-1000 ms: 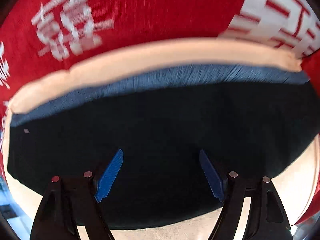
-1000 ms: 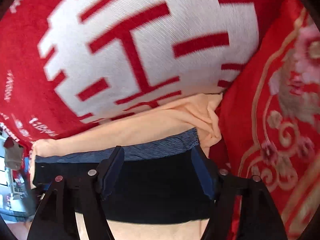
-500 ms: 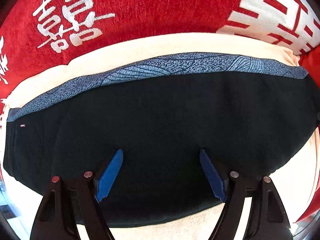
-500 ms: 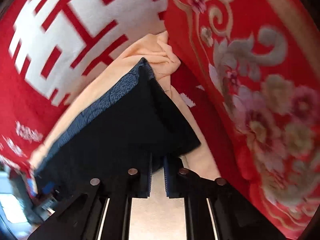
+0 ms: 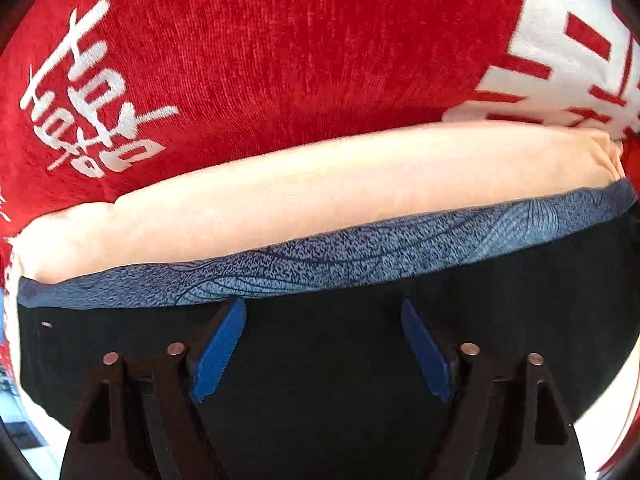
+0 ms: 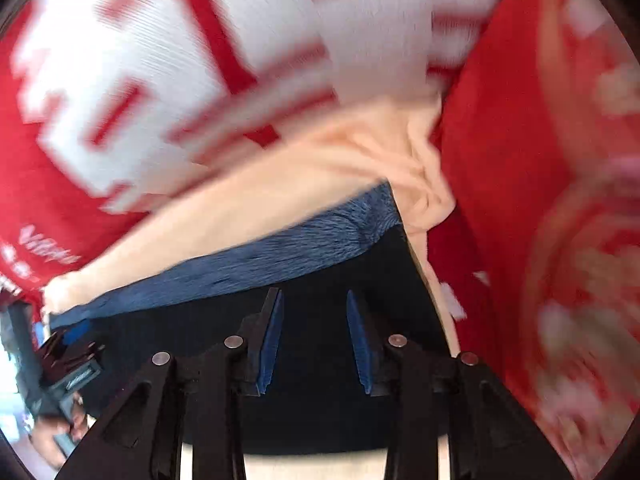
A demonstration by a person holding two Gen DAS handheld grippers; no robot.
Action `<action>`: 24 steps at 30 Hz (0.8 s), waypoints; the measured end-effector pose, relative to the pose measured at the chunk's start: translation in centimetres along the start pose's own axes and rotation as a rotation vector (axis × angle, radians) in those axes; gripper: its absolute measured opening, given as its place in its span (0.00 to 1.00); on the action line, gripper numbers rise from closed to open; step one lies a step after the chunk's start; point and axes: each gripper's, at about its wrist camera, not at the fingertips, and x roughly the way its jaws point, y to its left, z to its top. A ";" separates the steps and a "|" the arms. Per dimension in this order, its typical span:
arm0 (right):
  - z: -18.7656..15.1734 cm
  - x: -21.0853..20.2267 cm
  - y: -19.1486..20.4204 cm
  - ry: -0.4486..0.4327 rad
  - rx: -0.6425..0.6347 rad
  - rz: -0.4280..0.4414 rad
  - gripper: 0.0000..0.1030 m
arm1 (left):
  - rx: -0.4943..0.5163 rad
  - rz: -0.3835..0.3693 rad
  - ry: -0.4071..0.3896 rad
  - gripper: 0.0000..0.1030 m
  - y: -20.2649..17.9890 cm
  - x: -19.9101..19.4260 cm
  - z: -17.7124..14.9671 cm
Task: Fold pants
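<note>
the pants (image 5: 320,360) lie wide, side to side, under both. the left hand-held gripper (image 5: 322,350) is wide apart; the right hand-held gripper (image 6: 314,338), near the right end, is half apart, holding nothing.

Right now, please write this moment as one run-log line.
item: black folded pants with blue-grey patterned waistband | left jaws: open above pants | right jaws: open above pants, view blurred | under: peach cloth on red blanket

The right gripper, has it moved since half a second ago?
Yes. The right gripper has swung back left: the red floral cushion, which filled the right half of its view, is now at the right edge. Its fingers, then shut, are now apart over the pants.
</note>
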 end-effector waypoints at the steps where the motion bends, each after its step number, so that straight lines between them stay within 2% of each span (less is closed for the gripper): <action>1: 0.2 0.2 -0.3 -0.032 -0.001 -0.004 0.21 | -0.009 -0.004 0.001 0.89 0.4 0.1 0.0; 3: 0.9 -0.5 -0.1 -0.105 -0.026 -0.054 0.21 | -0.048 -0.016 0.017 0.88 1.8 -0.3 -0.5; 6: 0.6 -1.4 0.1 -0.097 0.030 -0.041 0.27 | -0.057 0.023 0.044 0.88 3.7 -1.3 -1.5; 11: -3.9 -3.8 2.2 -0.015 0.062 0.213 0.33 | -0.069 0.072 0.056 0.88 8.9 -4.2 -5.0; 16: -12.4 -2.5 10.4 0.141 0.037 0.455 0.38 | -0.082 0.135 0.056 0.88 16.9 -5.6 -7.8; 19: -17.4 1.0 17.2 0.247 0.057 0.607 0.39 | -0.081 0.178 0.061 0.88 21.9 -5.3 -9.2; 22: -22.1 3.5 23.7 0.306 0.059 0.671 0.39 | -0.083 0.209 0.059 0.88 26.7 -4.6 -9.9; 24: -23.8 5.8 26.5 0.327 0.076 0.687 0.39 | -0.068 0.245 0.051 0.88 29.5 -3.5 -10.2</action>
